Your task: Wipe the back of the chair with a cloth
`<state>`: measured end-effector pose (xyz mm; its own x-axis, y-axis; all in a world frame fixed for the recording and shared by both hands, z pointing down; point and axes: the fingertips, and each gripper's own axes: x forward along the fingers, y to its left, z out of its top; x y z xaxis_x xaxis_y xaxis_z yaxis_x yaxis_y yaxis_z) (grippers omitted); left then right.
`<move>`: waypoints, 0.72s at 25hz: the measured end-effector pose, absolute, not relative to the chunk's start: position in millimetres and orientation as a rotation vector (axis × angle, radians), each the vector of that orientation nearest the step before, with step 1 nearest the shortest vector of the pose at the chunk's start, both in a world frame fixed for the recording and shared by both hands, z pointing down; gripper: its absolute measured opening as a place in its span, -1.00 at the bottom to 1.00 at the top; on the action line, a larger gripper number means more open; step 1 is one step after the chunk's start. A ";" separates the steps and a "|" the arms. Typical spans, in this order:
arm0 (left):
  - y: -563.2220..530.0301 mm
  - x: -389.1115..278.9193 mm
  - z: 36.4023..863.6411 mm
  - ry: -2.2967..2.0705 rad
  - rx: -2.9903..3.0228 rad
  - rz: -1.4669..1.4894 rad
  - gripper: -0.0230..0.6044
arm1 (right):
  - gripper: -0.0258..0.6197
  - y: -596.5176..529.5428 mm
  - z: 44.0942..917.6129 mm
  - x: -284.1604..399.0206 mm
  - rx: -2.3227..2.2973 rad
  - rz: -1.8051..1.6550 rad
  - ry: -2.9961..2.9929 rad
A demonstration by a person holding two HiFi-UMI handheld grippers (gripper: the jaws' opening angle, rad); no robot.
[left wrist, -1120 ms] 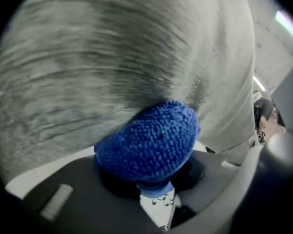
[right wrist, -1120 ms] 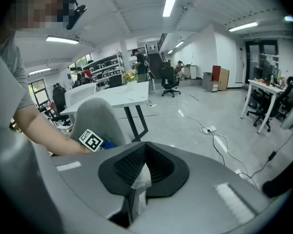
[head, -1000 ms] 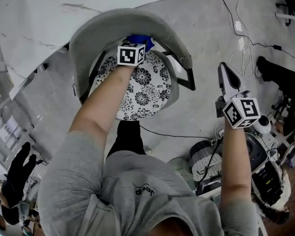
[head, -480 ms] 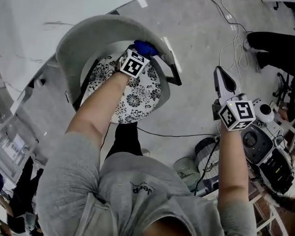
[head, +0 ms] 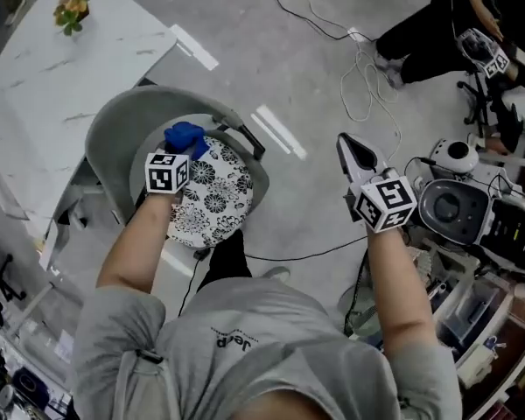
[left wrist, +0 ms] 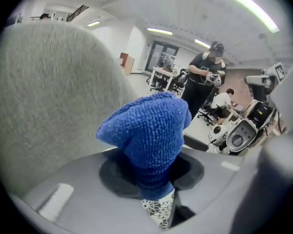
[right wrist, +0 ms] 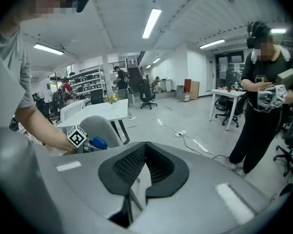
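the fingers (left wrist: 112, 173) of the left gripper (left wrist: 154, 179) are pinched shut on a blue cloth (left wrist: 147, 130). the cloth stands up out of them in a thick, nubbly bunch. in the left gripper view the grey fabric of the chair back (left wrist: 49, 96) fills the whole left side, right beside the cloth. i can't tell from here whether the two actually touch. a sliver of the flowered seat (left wrist: 158, 211) shows low down between the fingers.

from above, the left gripper (head: 177, 151) reaches in over the black-and-white seat cushion (head: 208, 201). the cloth (head: 185, 136) sits at the inner side of the curved grey backrest (head: 109, 143), near its top edge. the chair is pulled up next to a white marble-look table (head: 61, 77), which has a small bunch of flowers (head: 70, 11) at its far end.

the right gripper (head: 350, 147) is held out well to the side over the bare floor, away from the chair. its fingers (right wrist: 129, 167) are closed tip to tip with nothing between them. its own view looks across the room to the chair (right wrist: 101, 128) and the left gripper (right wrist: 78, 138) with the blue cloth (right wrist: 98, 143).

cables (head: 346, 33) trail over the floor beyond. a person in black (right wrist: 261, 91) stands off to the right holding another gripper, and some equipment (head: 459, 208) sits by the right arm.
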<state>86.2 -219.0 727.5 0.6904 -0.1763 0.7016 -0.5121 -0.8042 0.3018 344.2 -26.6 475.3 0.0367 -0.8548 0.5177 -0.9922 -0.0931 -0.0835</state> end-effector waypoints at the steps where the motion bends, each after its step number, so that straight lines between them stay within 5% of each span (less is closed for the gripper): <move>1: -215.8 89.0 710.6 -0.525 2.439 0.918 -0.38 | -0.91 -14.3 464.4 346.9 2.050 0.638 -1.875; 18: 94.8 235.0 411.1 0.064 2.786 0.537 -0.37 | -0.91 307.7 308.6 374.7 2.462 0.454 -1.693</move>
